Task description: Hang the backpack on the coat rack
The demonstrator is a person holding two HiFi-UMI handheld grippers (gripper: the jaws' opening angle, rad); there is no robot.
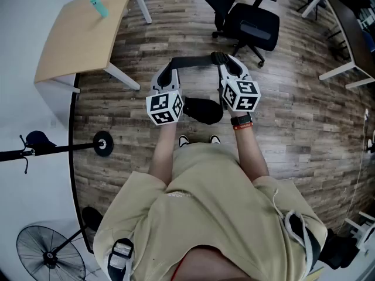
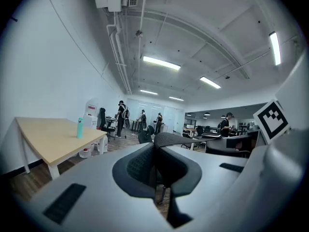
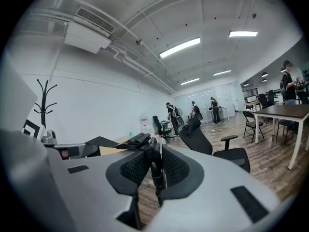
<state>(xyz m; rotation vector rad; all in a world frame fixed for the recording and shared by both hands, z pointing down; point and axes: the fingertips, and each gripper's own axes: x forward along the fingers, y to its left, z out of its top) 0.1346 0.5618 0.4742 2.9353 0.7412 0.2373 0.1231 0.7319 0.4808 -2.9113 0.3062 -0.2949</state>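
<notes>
A black backpack (image 1: pixel 203 110) hangs between my two grippers, over the person's feet. Its black strap (image 1: pixel 193 60) is stretched level from one gripper to the other. My left gripper (image 1: pixel 169 68) is shut on the strap's left end, and the strap (image 2: pixel 170 139) comes out from between its pads. My right gripper (image 1: pixel 226 62) is shut on the right end, with the strap (image 3: pixel 138 140) pinched between its pads. The black coat rack (image 1: pixel 53 150) stands to the left by the white wall, and its hooks (image 3: pixel 44 92) show in the right gripper view. Both grippers are well away from it.
A wooden table (image 1: pixel 82 31) carrying a teal bottle (image 1: pixel 99 7) is ahead on the left. A black office chair (image 1: pixel 246 19) stands ahead on the right. A floor fan (image 1: pixel 50 252) sits behind on the left. More desks (image 1: pixel 351 34) line the right side. Several people stand far off (image 2: pixel 121 115).
</notes>
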